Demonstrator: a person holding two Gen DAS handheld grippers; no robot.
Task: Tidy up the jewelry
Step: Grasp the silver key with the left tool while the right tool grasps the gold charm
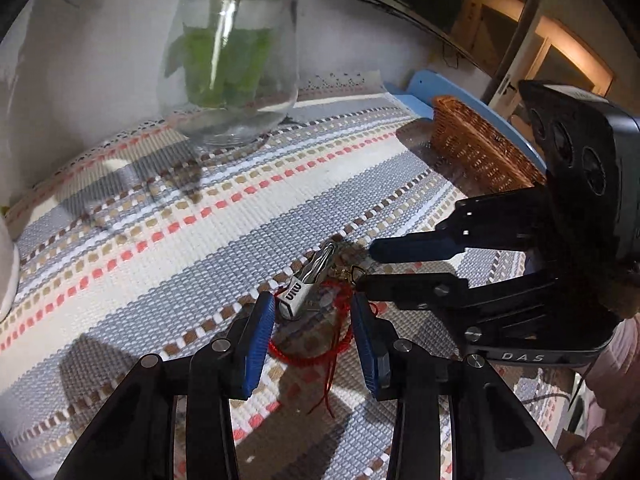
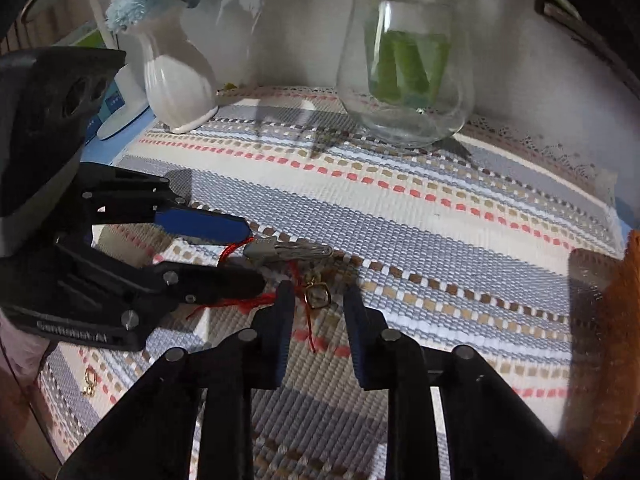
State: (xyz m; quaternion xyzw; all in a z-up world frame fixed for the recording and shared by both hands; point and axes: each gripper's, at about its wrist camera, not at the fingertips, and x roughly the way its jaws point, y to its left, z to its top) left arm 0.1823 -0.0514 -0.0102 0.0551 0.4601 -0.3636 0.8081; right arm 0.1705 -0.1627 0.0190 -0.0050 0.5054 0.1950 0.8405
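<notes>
A small heap of jewelry lies on the striped woven mat (image 1: 168, 216): a silver clip-like piece (image 1: 306, 284), a red cord bracelet (image 1: 310, 354) and a small gold earring (image 2: 318, 296). My left gripper (image 1: 314, 316) is open, its blue pads either side of the silver piece and the red cord. My right gripper (image 2: 316, 300) is open, its fingers either side of the gold earring. In the left wrist view the right gripper (image 1: 366, 266) comes in from the right, tips at the heap. In the right wrist view the left gripper (image 2: 256, 252) comes in from the left.
A woven wicker basket (image 1: 480, 148) sits at the mat's right edge. A glass vase (image 2: 408, 64) with green stems stands at the back, a white ceramic vase (image 2: 176, 80) to its left. A second gold earring (image 2: 90, 380) lies on the mat near the left edge.
</notes>
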